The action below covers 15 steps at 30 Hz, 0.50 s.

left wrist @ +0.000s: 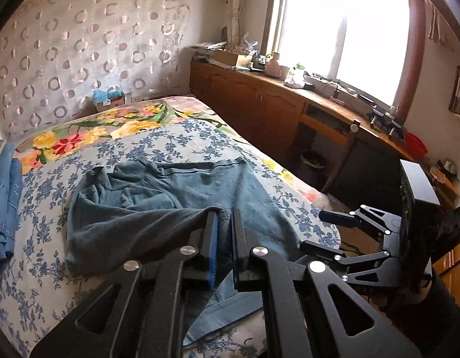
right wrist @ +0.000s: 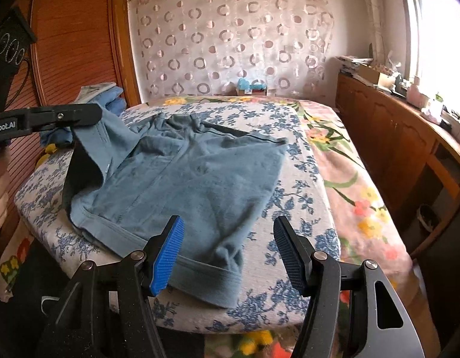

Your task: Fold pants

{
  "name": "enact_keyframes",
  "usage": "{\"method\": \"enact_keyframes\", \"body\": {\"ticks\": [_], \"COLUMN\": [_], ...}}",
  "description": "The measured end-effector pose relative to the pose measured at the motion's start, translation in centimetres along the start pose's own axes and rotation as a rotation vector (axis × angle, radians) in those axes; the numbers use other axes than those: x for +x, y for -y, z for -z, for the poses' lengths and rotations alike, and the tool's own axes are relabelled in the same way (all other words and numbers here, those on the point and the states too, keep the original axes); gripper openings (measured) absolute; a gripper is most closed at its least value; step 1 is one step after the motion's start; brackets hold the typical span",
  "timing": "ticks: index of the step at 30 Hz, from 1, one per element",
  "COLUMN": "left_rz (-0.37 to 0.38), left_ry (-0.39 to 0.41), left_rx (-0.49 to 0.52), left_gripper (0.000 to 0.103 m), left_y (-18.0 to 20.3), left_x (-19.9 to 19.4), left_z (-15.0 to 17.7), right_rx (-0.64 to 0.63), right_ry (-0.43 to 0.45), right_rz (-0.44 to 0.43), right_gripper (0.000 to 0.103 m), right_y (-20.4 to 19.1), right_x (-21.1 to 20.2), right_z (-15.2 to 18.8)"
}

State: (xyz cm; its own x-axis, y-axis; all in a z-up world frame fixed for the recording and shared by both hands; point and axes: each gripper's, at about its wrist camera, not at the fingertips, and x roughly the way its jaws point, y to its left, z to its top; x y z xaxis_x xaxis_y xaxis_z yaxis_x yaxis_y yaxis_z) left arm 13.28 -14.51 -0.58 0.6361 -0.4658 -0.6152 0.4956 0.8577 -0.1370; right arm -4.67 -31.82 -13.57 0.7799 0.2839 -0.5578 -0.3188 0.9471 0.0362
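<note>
Between left tool (left wrist: 225,217) fingers, pants (left wrist: 170,197) hem; right tool (right wrist: 228,238) agape.

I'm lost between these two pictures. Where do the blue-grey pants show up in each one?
Left wrist view: the pants fill the centre, one edge pinched in the left gripper.
Right wrist view: the pants lie centre-left, their left end lifted by the left gripper; the right gripper is open.
Shared landmark: the circle-patterned curtain.

Soft matt cloth pants (right wrist: 188,179) (fleecy nap), ribbed blue fingers (right wrist: 167,256), glossy wood cabinet (right wrist: 388,137).
</note>
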Motion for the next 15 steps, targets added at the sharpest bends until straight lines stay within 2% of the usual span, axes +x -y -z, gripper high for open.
{"method": "enact_keyframes", "body": {"ticks": [2, 5, 7, 9, 12, 13, 15], "left_rz": [-0.004, -0.011, -0.020, -0.037, -0.052, -0.058, -0.086], "left_ry": [-0.010, -0.018, -0.003, 0.024, 0.040, 0.045, 0.042], "left_rx": [-0.017, -0.027, -0.024, -0.015, -0.049, -0.062, -0.075], "left_gripper": [0.009, 0.028, 0.046, 0.048, 0.071, 0.074, 0.075], "left_y": [-0.2, -0.4, -0.8, -1.2, -2.6, -3.1, -4.2], "left_x": [0.1, 0.3, -0.1, -0.9, -1.8, -2.1, -2.3], "left_z": [0.3, 0.6, 1.0, 1.4, 2.2, 2.5, 3.3], "right_rx": [0.007, 0.012, 0.015, 0.018, 0.015, 0.014, 0.013], "right_ry": [0.001, 0.002, 0.002, 0.002, 0.007, 0.009, 0.015], "right_rz": [0.000, -0.003, -0.006, -0.013, -0.031, -0.035, -0.047], "right_gripper": [0.064, 0.064, 0.064, 0.064, 0.064, 0.064, 0.064], "right_y": [0.1, -0.1, -0.2, -0.2, -0.7, -1.0, -1.5], "right_x": [0.1, 0.4, 0.6, 0.7, 1.1, 1.3, 1.6], "right_z": [0.2, 0.3, 0.3, 0.3, 0.0, -0.2, -0.3]}}
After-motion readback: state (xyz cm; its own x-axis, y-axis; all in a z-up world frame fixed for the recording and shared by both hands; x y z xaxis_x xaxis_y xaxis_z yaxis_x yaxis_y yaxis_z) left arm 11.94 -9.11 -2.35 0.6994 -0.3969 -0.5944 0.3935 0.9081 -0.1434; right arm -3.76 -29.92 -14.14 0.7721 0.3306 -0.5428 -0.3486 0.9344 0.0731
